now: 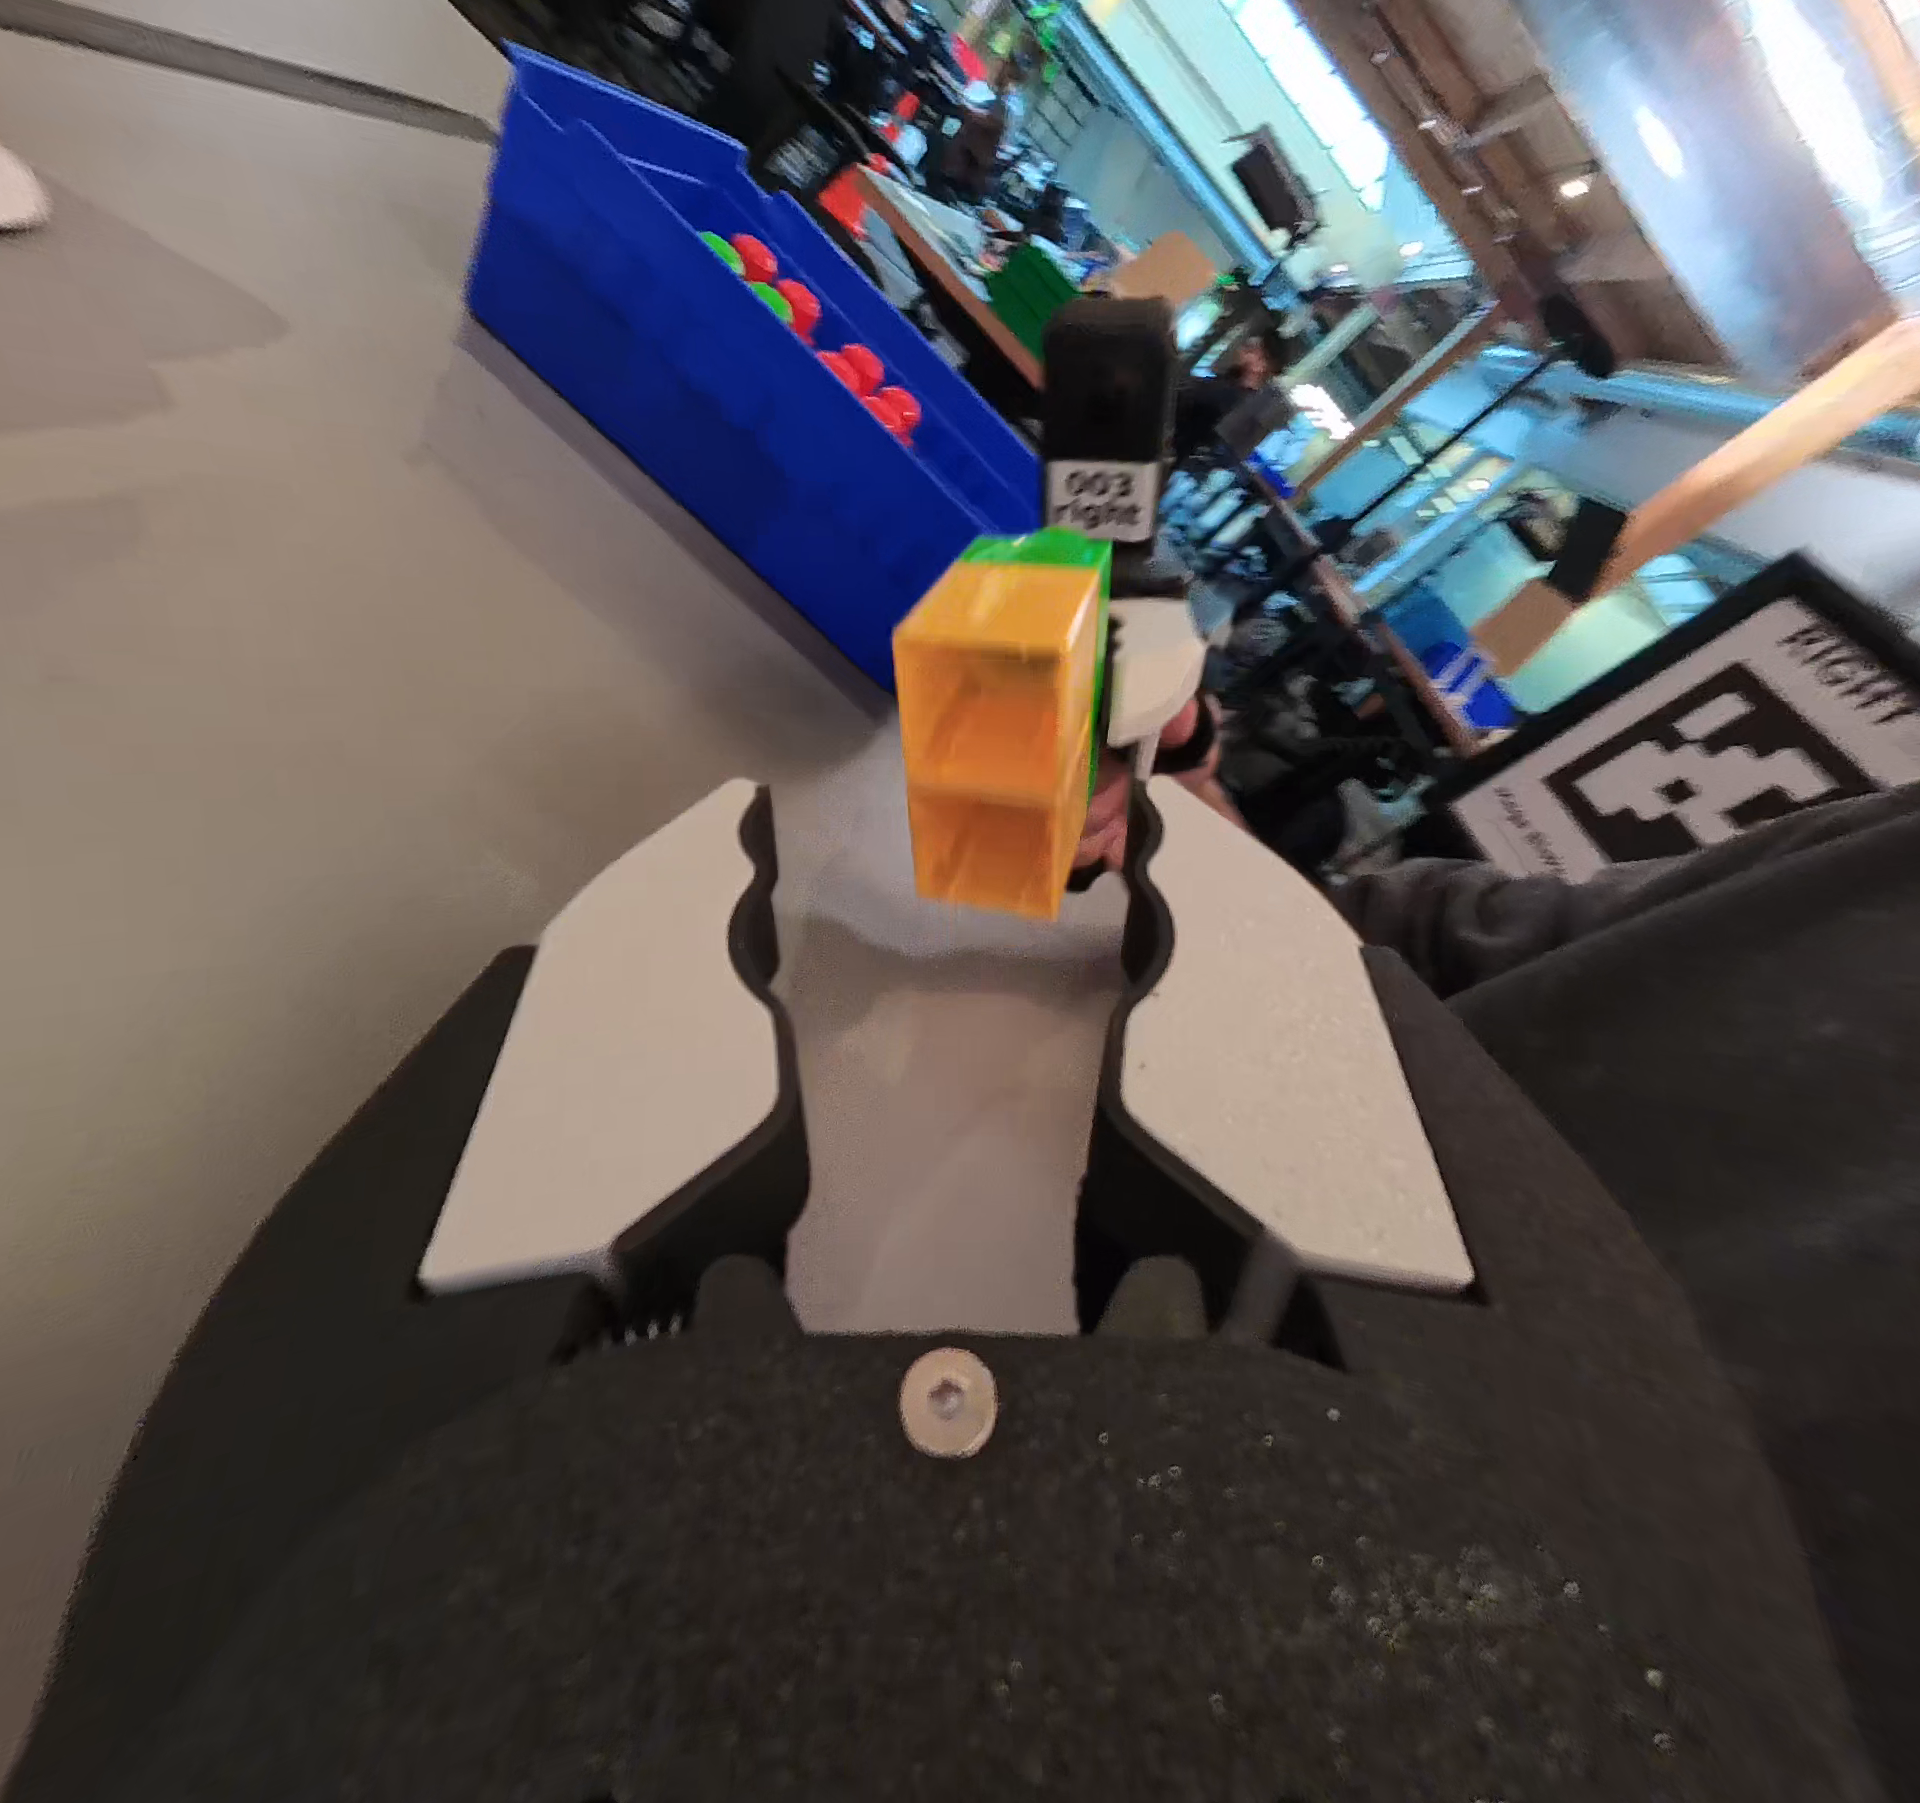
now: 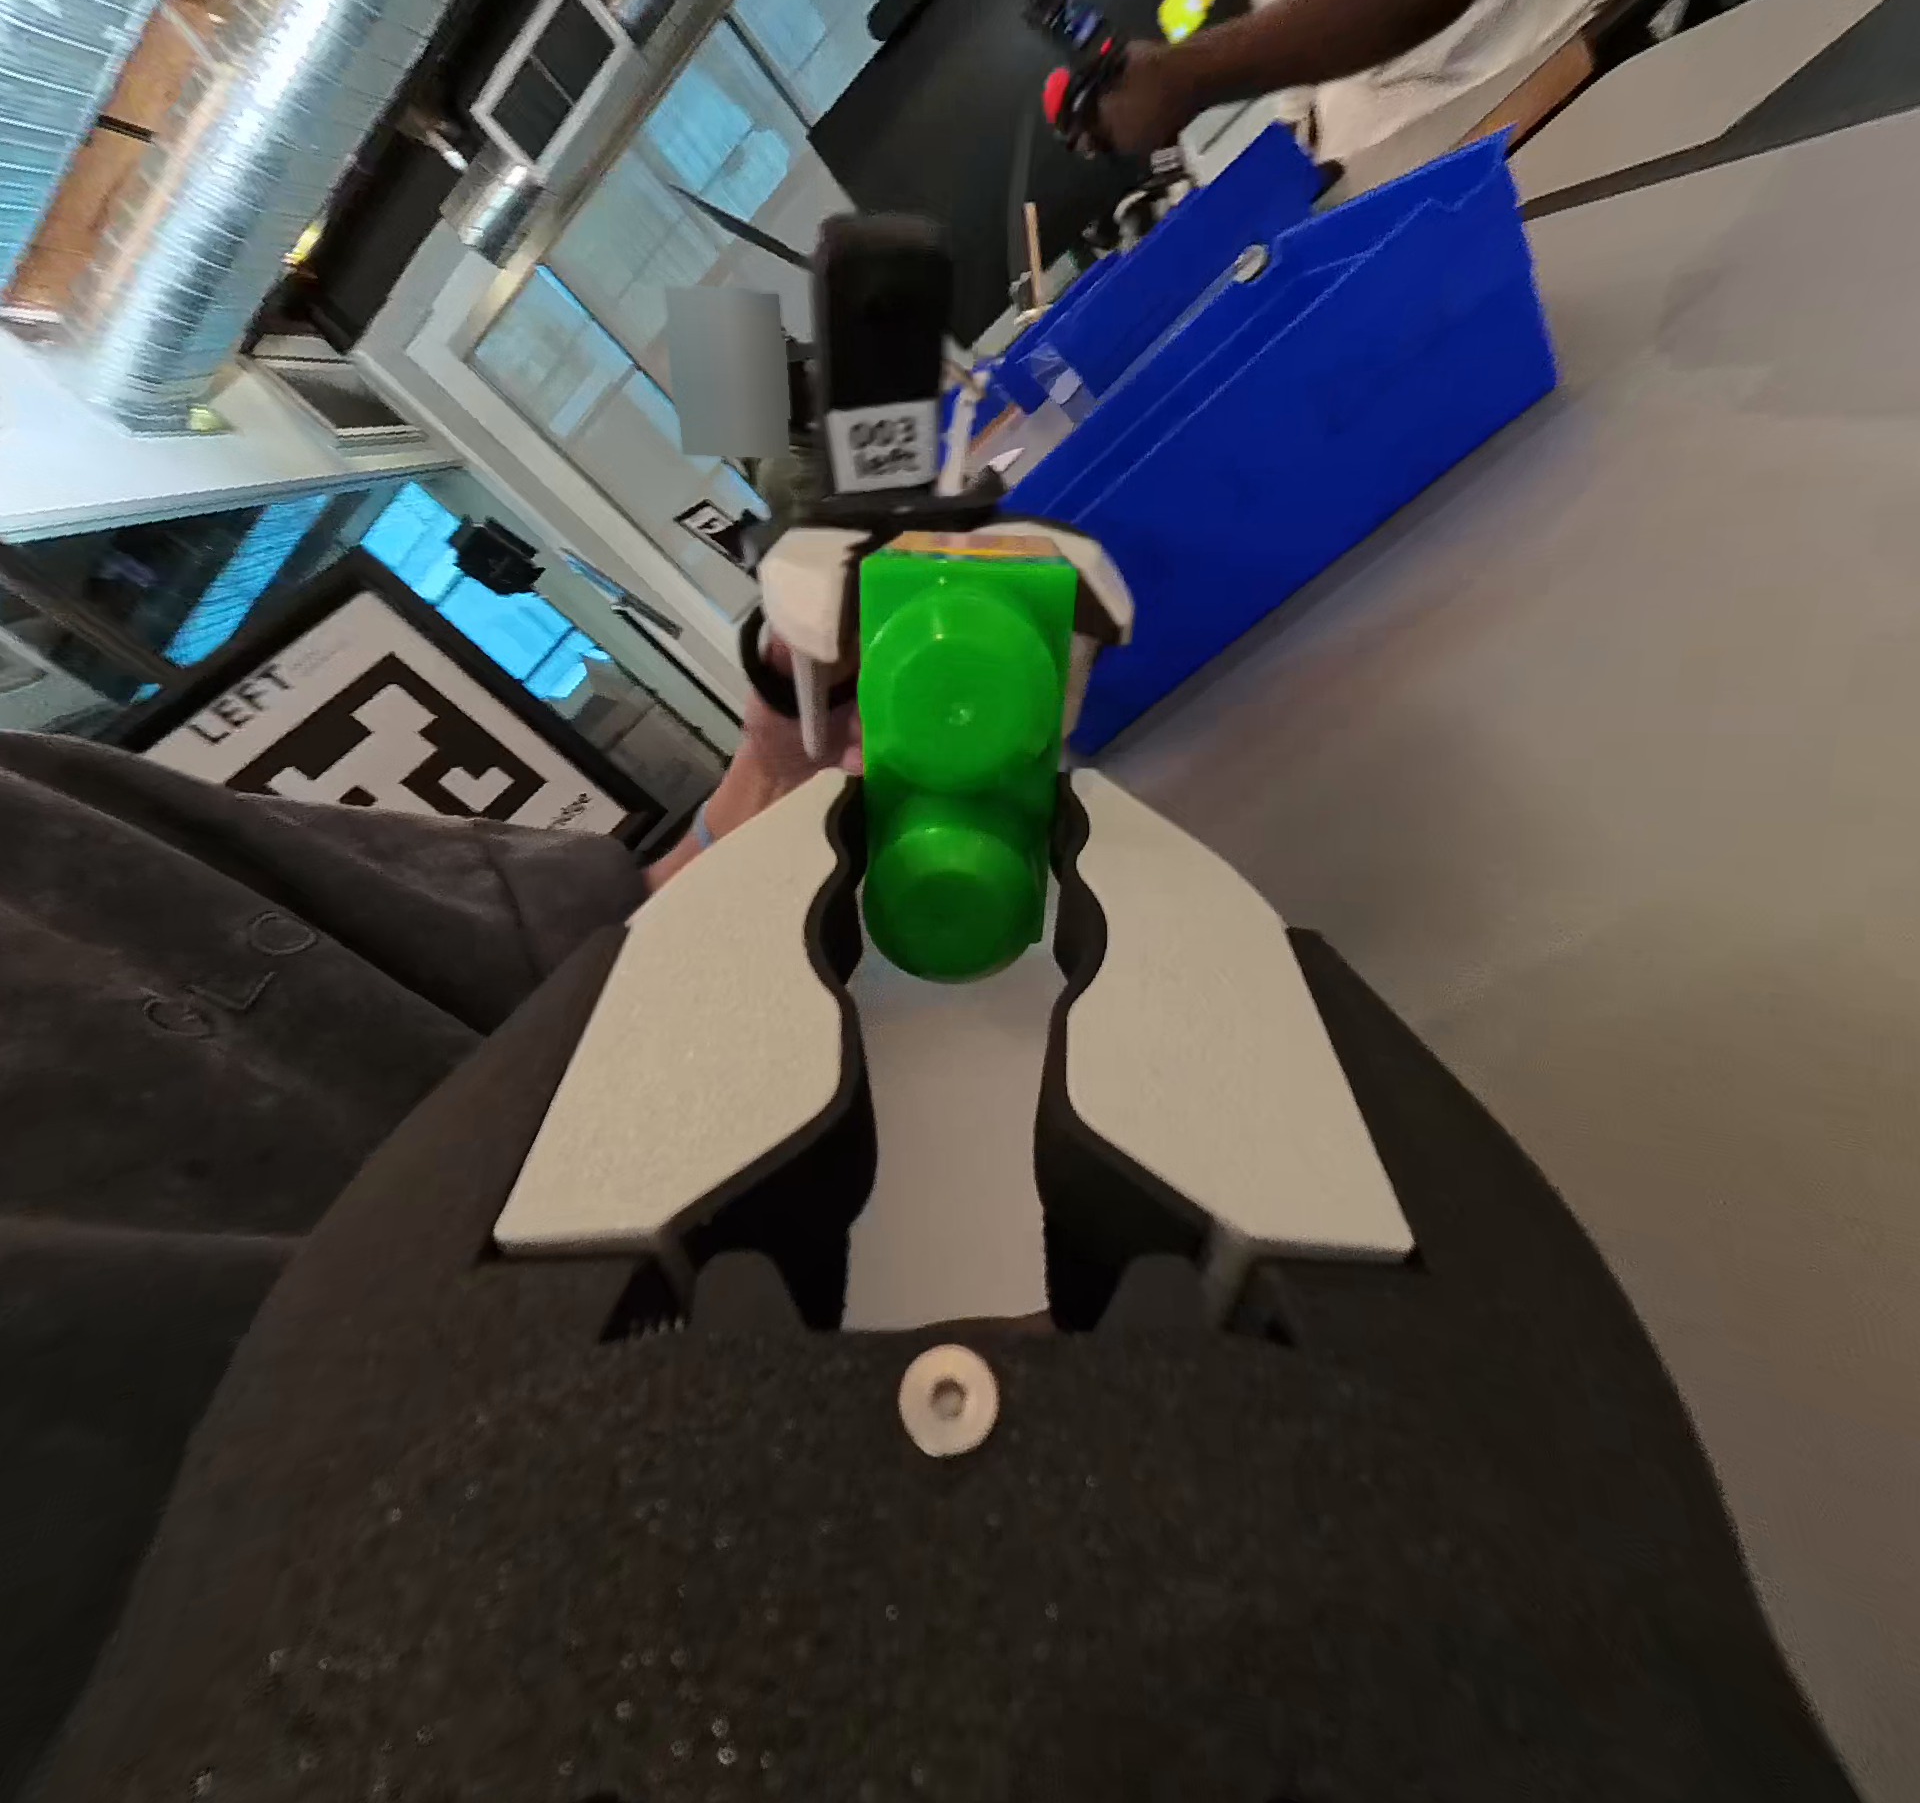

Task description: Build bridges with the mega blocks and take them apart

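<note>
Spanning grey table [image 1: 260,714], blue bin [image 1: 665,382], blurred workshop behind

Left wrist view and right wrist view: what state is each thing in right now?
Left gripper: open, fingers either side of the yellow block, not clamped.
Right gripper: shut on the green block.
Green block: in the air, studs towards the right camera, joined to the yellow block.
Yellow block: in the air, hollow underside towards the left camera.
Bin: on the table, holding red and green blocks.
</note>
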Available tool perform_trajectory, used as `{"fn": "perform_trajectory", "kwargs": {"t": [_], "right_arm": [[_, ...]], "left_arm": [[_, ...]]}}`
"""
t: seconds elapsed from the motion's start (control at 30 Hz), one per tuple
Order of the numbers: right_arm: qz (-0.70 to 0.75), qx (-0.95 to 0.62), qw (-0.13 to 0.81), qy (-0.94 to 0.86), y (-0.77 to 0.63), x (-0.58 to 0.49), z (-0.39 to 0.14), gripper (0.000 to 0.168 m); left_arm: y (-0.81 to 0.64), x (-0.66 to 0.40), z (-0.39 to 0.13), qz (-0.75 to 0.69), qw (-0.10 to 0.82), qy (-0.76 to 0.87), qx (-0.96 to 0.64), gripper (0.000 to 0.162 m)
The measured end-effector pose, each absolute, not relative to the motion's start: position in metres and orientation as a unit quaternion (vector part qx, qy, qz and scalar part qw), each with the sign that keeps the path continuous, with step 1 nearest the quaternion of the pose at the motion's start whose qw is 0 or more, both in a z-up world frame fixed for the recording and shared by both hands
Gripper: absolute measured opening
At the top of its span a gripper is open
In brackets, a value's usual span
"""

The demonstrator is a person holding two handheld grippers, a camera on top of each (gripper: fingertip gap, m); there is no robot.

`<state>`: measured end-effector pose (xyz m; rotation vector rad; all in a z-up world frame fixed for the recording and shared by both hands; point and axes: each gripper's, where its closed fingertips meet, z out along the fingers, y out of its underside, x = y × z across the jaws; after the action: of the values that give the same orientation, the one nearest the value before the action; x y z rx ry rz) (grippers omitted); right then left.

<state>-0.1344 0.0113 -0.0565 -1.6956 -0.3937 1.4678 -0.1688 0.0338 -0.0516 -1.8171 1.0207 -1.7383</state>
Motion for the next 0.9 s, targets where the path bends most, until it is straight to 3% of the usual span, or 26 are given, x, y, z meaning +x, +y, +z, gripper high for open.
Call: {"fn": "perform_trajectory", "kwargs": {"t": [0.17, 0.3, 0.43, 0.53, 0.67, 0.9], "right_arm": [[0.467, -0.729, 0.483, -0.131, 0.014, -0.094, -0.037, 0.034], [0.259, -0.801, 0.539, -0.015, -0.007, 0.024, 0.011, 0.034], [0.023, -0.9, 0.425, 0.094, -0.051, 0.159, 0.007, 0.034], [-0.008, -0.951, 0.286, 0.117, -0.062, 0.198, -0.035, 0.034], [0.017, -0.979, 0.176, 0.102, -0.051, 0.198, -0.093, 0.034], [-0.023, -0.992, 0.068, 0.104, -0.042, 0.211, -0.135, 0.034]], "left_arm": [[0.029, -0.194, -0.077, -0.484, 0.365, 0.396, -0.69, 0.08], [0.007, -0.198, -0.094, -0.48, 0.361, 0.358, -0.715, 0.079], [-0.003, -0.206, -0.106, -0.459, 0.385, 0.368, -0.711, 0.077], [0.0, -0.21, -0.094, -0.422, 0.439, 0.388, -0.692, 0.076], [-0.005, -0.206, -0.08, -0.431, 0.445, 0.393, -0.68, 0.072], [-0.01, -0.198, -0.079, -0.436, 0.436, 0.401, -0.678, 0.068]]}}
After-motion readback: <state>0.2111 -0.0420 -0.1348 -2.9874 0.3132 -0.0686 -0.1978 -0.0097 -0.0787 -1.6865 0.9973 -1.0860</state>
